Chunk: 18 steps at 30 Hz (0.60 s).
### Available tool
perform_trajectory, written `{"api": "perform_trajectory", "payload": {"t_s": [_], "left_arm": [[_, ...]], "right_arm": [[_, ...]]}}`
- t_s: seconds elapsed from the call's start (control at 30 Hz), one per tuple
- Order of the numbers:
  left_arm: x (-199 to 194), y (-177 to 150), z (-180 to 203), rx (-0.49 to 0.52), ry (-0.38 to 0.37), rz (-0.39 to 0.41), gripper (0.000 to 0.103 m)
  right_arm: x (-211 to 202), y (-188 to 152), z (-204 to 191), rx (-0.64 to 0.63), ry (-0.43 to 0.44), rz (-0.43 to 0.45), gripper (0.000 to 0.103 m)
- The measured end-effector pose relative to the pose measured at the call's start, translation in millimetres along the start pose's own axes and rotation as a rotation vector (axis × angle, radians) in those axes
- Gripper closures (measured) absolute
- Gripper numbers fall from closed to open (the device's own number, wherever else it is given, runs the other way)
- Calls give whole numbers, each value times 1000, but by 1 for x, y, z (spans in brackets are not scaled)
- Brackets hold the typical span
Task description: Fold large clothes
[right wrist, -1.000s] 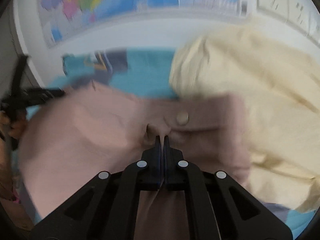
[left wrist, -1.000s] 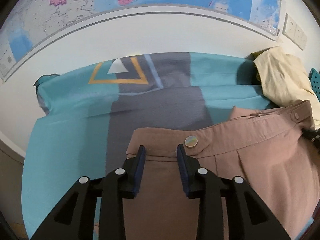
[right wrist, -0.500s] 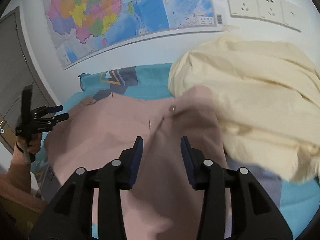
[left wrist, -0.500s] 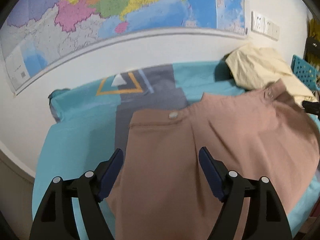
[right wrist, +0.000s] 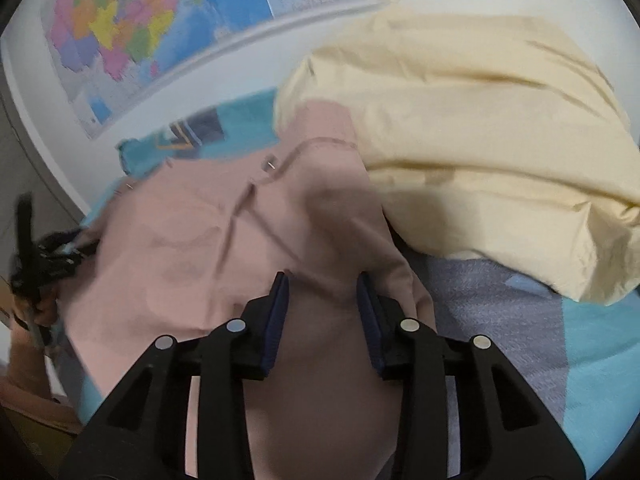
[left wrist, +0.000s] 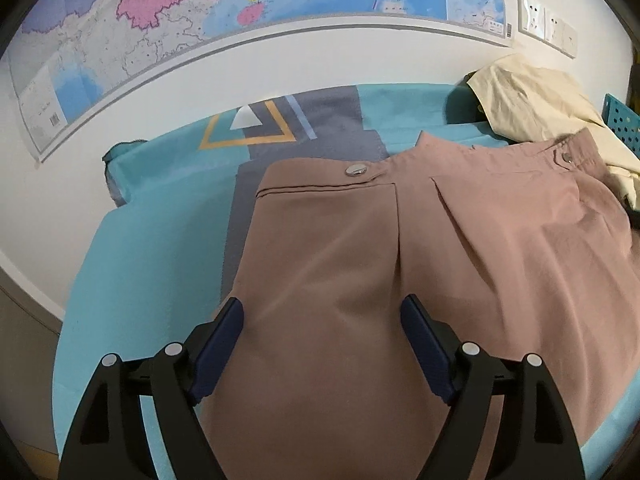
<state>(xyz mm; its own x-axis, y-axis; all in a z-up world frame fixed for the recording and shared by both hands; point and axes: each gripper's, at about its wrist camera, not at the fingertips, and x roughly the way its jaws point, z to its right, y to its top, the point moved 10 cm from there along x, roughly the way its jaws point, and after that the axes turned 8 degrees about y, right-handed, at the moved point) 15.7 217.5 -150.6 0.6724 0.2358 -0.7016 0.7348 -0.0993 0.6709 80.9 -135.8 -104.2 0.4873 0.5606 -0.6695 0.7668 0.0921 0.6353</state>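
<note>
Dusty-pink trousers [left wrist: 360, 264] lie spread on a teal and grey cloth [left wrist: 160, 232], waistband with a silver button [left wrist: 356, 169] toward the wall. My left gripper [left wrist: 322, 320] is open wide above the trousers' left part, holding nothing. In the right wrist view the trousers [right wrist: 192, 248] lie under my right gripper [right wrist: 322, 292], which is open with cloth showing between the jaws but not pinched. The left gripper [right wrist: 44, 256] shows at the far left there.
A crumpled cream-yellow garment [right wrist: 480, 152] lies at the right, against the trousers; it also shows in the left wrist view [left wrist: 532, 100]. A teal basket [left wrist: 624, 124] stands at the far right. A wall map [left wrist: 240, 4] and sockets [left wrist: 548, 28] are behind.
Both grippers have let go of the waistband, opened and pulled back. The trousers now lie flat on the cloth.
</note>
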Motion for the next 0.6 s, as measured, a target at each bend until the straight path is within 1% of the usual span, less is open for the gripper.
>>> {"api": "perform_trajectory", "payload": {"t_s": [0.03, 0.1, 0.13, 0.17, 0.23, 0.3, 0.37, 0.43, 0.47, 0.5, 0.53, 0.6], "left_arm": [[-1, -1, -1, -2, 2, 1, 24], [-3, -3, -3, 1, 17, 5, 24], [-4, -4, -4, 2, 24, 6, 24], [-5, -5, -5, 1, 29, 8, 24], [-8, -7, -7, -7, 35, 11, 24], [-9, -10, -8, -18, 33, 8, 23], [-8, -15, -10, -29, 31, 1, 22], [-5, -22, -15, -46, 26, -14, 20], [-3, -25, -18, -61, 11, -21, 20], [0, -27, -20, -67, 6, -18, 17], [2, -29, -22, -74, 11, -18, 15], [9, -33, -24, -113, 2, -35, 14]], "right_arm": [[-8, 1, -3, -3, 13, 15, 64], [-26, 1, -17, -28, 58, 39, 63], [-31, 2, -23, -46, 65, 44, 63], [-37, 1, -31, -72, 71, 47, 59], [-45, -7, -50, -118, 120, 41, 56], [-39, -19, -58, -143, 135, 8, 55], [-25, -31, -55, -153, 94, -34, 55], [-8, -43, -39, -134, 31, -77, 57], [-6, -44, -33, -118, 23, -77, 57], [-3, -43, -27, -91, 23, -70, 57], [0, -42, -20, -55, 21, -54, 57], [3, -42, -16, -33, 18, -38, 57]]}}
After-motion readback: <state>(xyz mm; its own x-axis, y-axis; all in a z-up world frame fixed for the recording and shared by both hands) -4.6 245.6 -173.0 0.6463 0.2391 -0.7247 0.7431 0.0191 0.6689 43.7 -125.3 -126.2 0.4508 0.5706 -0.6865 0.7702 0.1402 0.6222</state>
